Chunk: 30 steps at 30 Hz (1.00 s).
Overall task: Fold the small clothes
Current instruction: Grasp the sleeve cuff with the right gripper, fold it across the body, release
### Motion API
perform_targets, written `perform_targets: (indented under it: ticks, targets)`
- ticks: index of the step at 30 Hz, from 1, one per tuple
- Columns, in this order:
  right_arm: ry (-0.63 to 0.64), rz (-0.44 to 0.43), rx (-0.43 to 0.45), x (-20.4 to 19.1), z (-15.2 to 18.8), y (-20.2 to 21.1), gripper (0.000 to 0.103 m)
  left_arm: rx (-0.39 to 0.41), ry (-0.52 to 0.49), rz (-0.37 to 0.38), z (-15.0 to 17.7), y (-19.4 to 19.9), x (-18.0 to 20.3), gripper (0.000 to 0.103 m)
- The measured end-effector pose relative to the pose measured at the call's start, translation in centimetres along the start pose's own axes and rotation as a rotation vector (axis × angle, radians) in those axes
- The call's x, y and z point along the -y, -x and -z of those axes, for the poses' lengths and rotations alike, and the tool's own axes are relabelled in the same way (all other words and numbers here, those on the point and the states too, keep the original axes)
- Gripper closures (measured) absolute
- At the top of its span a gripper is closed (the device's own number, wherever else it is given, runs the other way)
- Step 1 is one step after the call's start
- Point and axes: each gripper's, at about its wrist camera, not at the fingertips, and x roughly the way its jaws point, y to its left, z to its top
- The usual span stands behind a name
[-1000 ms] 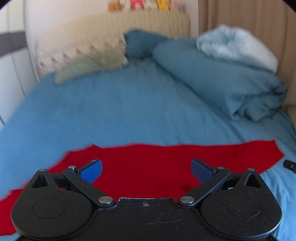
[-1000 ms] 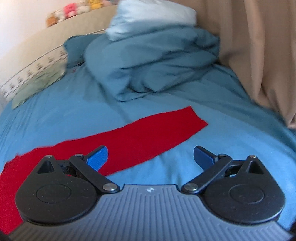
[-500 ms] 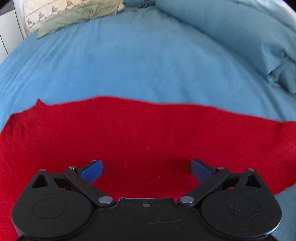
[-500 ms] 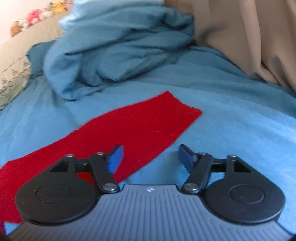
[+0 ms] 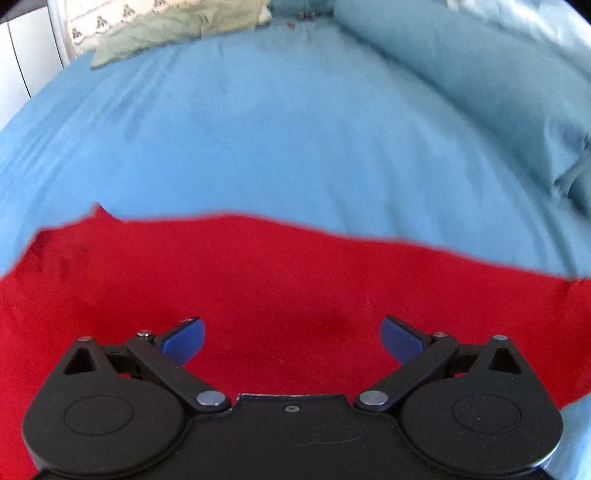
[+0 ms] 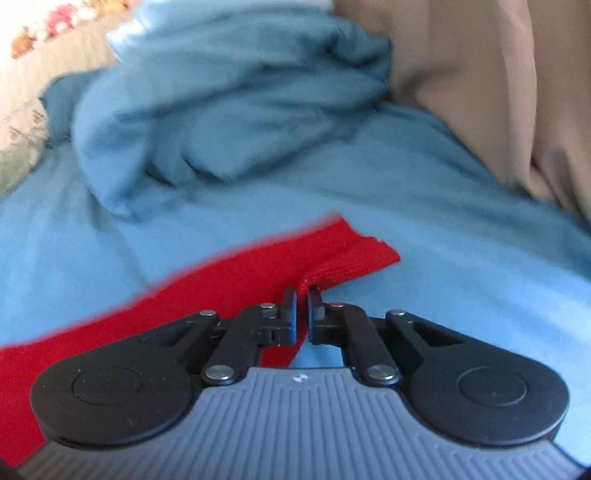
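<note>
A red knit cloth [image 5: 258,280] lies flat across a blue bedsheet [image 5: 295,129]. My left gripper [image 5: 291,338] is open, with its blue fingertips low over the middle of the cloth. In the right wrist view the same red cloth [image 6: 236,288] runs from the lower left to its right end. My right gripper [image 6: 302,295] is shut on the near edge of that end, and the fabric puckers up between the fingers.
A rumpled blue duvet [image 6: 221,110] is heaped at the far right of the bed, also in the left wrist view [image 5: 480,81]. A beige curtain [image 6: 498,85] hangs at the right. A green cloth [image 5: 173,29] and a patterned pillow lie at the head.
My right gripper went from wide open to shut on the cloth's right end, bunching it. My left gripper dropped low over the cloth and stays open.
</note>
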Motion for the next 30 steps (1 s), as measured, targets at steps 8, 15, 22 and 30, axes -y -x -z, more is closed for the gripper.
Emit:
perform_targets:
  ticks: [8, 15, 22, 30]
  targets:
    - [0.048, -0.342, 0.121, -11.4, -5.0, 11.1, 0.083, 0.111, 0.05, -0.039, -2.8, 8.1, -11.1, 0.0]
    - [0.356, -0.767, 0.108, -29.2, 2.2, 18.8, 0.083, 0.136, 0.165, -0.191, 0.2, 11.5, -23.7, 0.0]
    - [0.842, -0.855, -0.009, -39.2, 22.1, 19.2, 0.083, 0.042, 0.335, -0.184, 7.8, 9.5, -32.2, 0.0]
    - [0.991, -0.831, 0.053, -36.7, 28.1, 20.2, 0.043, 0.015, 0.418, 0.013, 9.8, 7.8, -32.1, 0.0]
